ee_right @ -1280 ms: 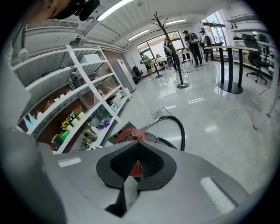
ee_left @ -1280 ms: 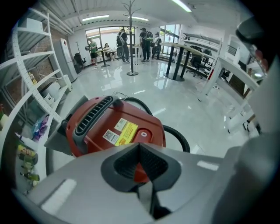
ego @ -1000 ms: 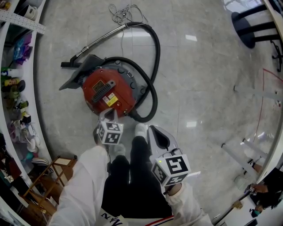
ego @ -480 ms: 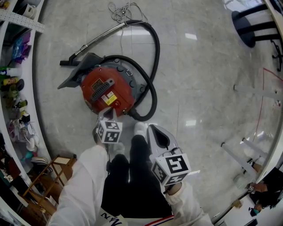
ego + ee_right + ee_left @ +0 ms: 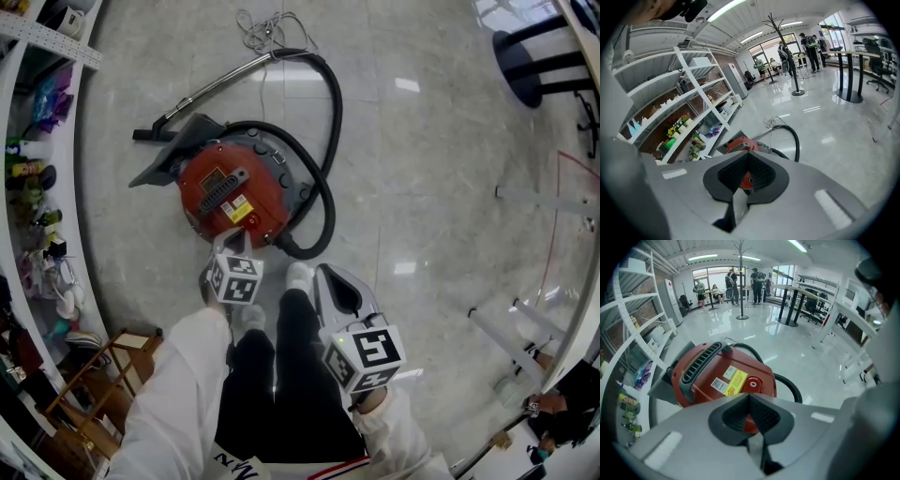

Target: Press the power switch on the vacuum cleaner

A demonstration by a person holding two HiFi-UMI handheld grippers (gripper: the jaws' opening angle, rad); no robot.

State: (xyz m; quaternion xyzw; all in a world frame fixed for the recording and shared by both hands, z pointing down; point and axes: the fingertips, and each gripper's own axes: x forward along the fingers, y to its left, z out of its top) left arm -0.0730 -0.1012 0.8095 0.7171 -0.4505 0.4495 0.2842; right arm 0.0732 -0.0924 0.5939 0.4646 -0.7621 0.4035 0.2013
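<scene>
A red canister vacuum cleaner lies on the pale floor, its black hose looping round to a metal wand and a dark floor nozzle. My left gripper is shut and empty, its tip just above the canister's near edge. In the left gripper view the shut jaws sit low in front of the red body, where a round red button shows beside a yellow label. My right gripper is shut and empty, held back beside the legs; its own view shows the vacuum farther off.
White shelving with small items curves along the left. A wooden rack stands at the lower left. A dark table base is at the top right and white frame bars at the right. People stand far back in the hall.
The head view has shifted slightly, so the vacuum sits a touch lower and to the right. Both grippers hold about the same place, still shut.
</scene>
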